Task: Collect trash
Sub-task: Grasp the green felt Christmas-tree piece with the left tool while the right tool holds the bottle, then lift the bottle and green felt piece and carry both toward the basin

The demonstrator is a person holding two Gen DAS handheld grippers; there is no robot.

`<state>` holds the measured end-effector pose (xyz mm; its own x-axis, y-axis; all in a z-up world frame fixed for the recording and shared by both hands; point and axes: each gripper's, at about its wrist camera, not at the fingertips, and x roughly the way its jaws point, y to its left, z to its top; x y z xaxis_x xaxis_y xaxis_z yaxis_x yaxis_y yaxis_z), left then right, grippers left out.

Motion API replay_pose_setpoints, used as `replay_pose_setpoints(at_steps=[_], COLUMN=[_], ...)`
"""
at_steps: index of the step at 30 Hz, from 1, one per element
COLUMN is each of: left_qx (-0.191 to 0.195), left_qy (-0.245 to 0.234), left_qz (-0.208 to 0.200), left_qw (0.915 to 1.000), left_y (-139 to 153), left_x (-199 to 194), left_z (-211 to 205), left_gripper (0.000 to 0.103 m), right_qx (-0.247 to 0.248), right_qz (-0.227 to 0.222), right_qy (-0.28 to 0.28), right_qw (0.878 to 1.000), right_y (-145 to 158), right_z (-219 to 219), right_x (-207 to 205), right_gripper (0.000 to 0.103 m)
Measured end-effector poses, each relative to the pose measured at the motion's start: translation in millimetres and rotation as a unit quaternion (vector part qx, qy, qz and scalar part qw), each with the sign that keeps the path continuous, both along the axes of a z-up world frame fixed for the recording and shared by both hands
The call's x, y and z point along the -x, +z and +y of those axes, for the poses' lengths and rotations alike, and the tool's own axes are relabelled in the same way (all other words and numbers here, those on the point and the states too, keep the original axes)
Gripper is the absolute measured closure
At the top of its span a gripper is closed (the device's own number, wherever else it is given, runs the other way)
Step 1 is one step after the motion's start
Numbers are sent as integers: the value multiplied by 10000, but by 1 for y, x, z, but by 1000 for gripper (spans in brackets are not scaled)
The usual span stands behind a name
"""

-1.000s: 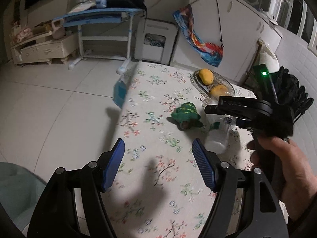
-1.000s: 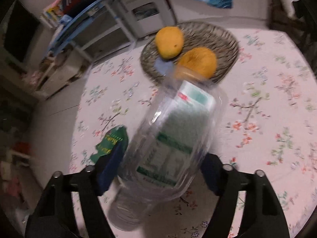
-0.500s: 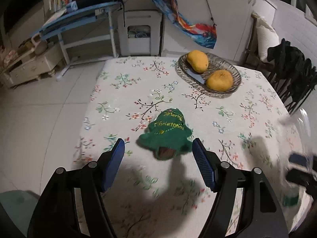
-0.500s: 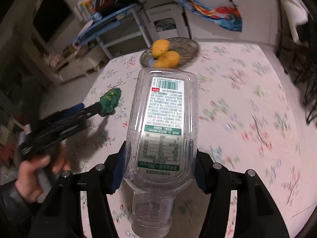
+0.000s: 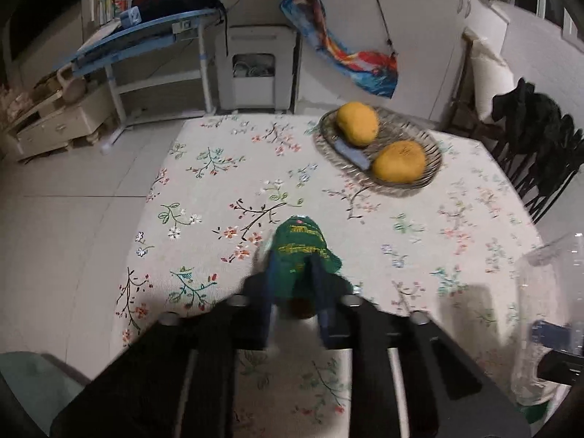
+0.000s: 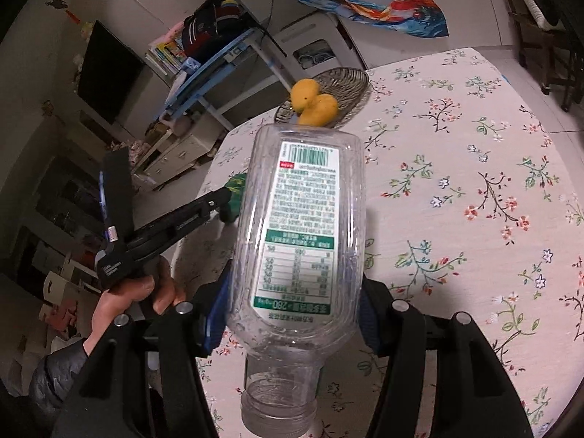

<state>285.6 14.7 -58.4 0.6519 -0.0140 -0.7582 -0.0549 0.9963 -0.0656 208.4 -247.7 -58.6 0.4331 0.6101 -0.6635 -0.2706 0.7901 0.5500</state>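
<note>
Since half a second ago, our left gripper (image 5: 294, 284) has pushed forward and drawn its blue pads in around the green Christmas-tree ornament (image 5: 301, 252), which then lay free on the cloth ahead of open jaws. Now the pads press against both flanks of the green felt, so we read the left gripper as clamped on it, though motion blur softens the contact. The ornament sits on the floral tablecloth (image 5: 204, 197), near the middle of the table and well short of the woven fruit tray (image 5: 434, 153).

Our right gripper (image 6: 288, 314) is closed on a clear, empty, uncapped plastic bottle (image 6: 299, 241), held off the table with its open neck pointing back toward the camera and its label facing us. From that view the left gripper (image 6: 228, 200) reaches the ornament at the table's edge.

We judge the step in hand to be securing the second piece of trash. The next move calls for lifting the ornament straight up and carrying both items to a bin, which neither view shows.

By count: one bottle, one green ornament, one tray, two mangoes (image 5: 357, 123) in it, and one blue flat item lying beside them.
</note>
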Motion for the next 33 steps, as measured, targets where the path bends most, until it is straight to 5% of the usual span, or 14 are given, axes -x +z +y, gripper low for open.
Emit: replay_pose_setpoints(at_steps=[7, 14, 21, 23, 25, 26, 29, 30, 33], left_qx=[159, 714, 587, 635, 605, 470, 39, -23, -72], left_qy=[-29, 147, 223, 228, 236, 261, -18, -82, -210], left_qz=[-124, -192, 159, 310, 544, 581, 496, 480, 405], left_qw=[9998, 9972, 9979, 9972, 9964, 9969, 9988, 9988, 9989], left_y=[17, 25, 12, 5, -2, -5, -8, -9, -6], left_x=[34, 57, 61, 59, 57, 57, 58, 58, 60], left_z=[3, 34, 41, 43, 41, 37, 22, 20, 14], left_gripper=[96, 97, 96, 86, 50, 47, 49, 68, 79], right_qx=[-42, -154, -245, -238, -235, -239, -274, -283, -264], right_qz=[-205, -231, -208, -223, -233, -230, -196, -189, -204], right_qy=[-30, -95, -46, -12, 7, 4, -16, -15, 20], right_qw=[9998, 9996, 9995, 9995, 9995, 9995, 9994, 9994, 9994], right_y=[6, 5, 3, 4, 4, 4, 2, 1, 1], right_z=[5, 0, 3, 4, 4, 3, 1, 1, 3], right_x=[5, 11, 10, 11, 11, 11, 9, 9, 10], right_gripper=[45, 45, 45, 45, 45, 45, 45, 45, 45])
